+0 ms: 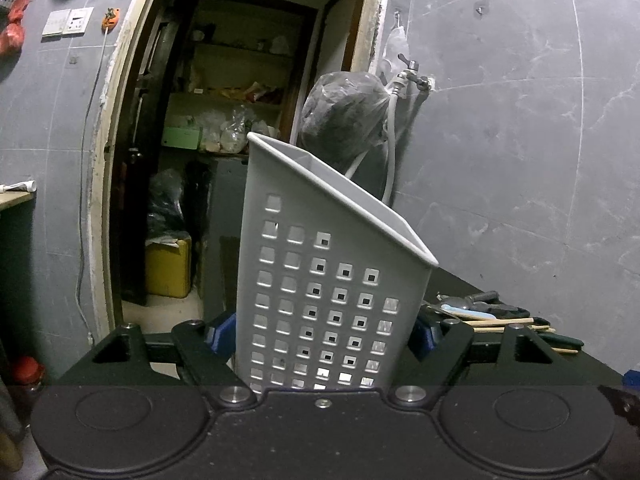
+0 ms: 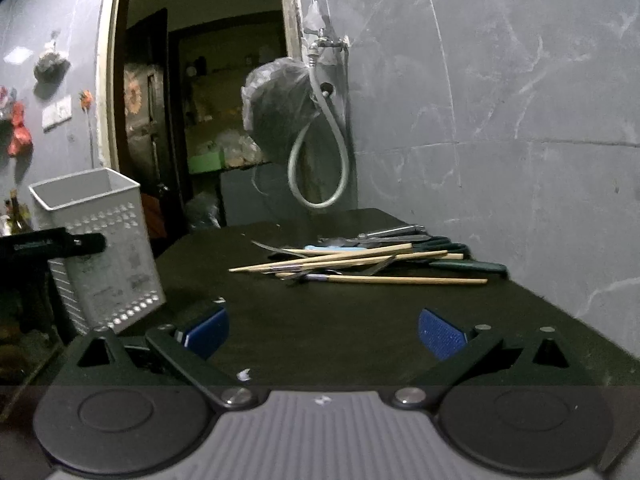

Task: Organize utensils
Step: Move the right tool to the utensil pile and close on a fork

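The utensil holder (image 2: 98,240) stands at the left edge of the table (image 2: 360,320), tilted, between the pads of the left gripper (image 1: 324,334). The utensil pile (image 2: 360,260) lies well to its right — near the wall (image 2: 520,120). Behind the table hangs a hose (image 2: 320,152), beside a doorway (image 2: 200,80).

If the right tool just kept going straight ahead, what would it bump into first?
Probably the pile of chopsticks and other utensils lying on the dark table. The right tool is open with bare tabletop ahead of it. Depth is hard to judge, so it might skim the table first.
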`<state>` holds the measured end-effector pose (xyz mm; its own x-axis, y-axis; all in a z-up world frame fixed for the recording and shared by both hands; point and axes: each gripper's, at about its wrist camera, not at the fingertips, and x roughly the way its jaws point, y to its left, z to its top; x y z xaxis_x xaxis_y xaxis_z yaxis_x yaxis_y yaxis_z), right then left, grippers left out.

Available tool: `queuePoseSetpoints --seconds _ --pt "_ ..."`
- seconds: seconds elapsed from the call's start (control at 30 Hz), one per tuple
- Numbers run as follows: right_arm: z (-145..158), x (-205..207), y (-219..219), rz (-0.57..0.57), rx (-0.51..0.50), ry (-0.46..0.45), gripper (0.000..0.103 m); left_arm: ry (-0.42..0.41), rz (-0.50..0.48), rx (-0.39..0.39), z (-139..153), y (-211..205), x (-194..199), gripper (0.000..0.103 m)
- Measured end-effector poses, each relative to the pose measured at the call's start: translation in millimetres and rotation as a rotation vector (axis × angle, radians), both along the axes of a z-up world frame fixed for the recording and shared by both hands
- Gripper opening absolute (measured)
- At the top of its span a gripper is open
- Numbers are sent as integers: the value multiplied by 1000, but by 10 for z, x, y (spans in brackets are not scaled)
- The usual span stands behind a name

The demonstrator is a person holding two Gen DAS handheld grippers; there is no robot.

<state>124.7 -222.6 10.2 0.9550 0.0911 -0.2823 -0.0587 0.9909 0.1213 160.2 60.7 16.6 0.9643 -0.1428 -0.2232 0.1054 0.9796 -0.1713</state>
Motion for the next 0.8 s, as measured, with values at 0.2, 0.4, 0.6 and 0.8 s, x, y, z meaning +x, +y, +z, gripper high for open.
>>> queuePoseSetpoints --seconds 0.2,0.4,0.6,0.8 --pt "133 312 -283 -22 98 146 103 12 20 31 18 -115 -215 79" --pt "237 722 -417 -50 173 245 103 12 -5 32 16 -239 -400 79" --pt "254 1062 -394 -66 127 168 103 17 -10 18 7 -288 -488 79" --pt "221 1519 -517 -60 203 249 103 22 -8 1 14 -296 -536 79"
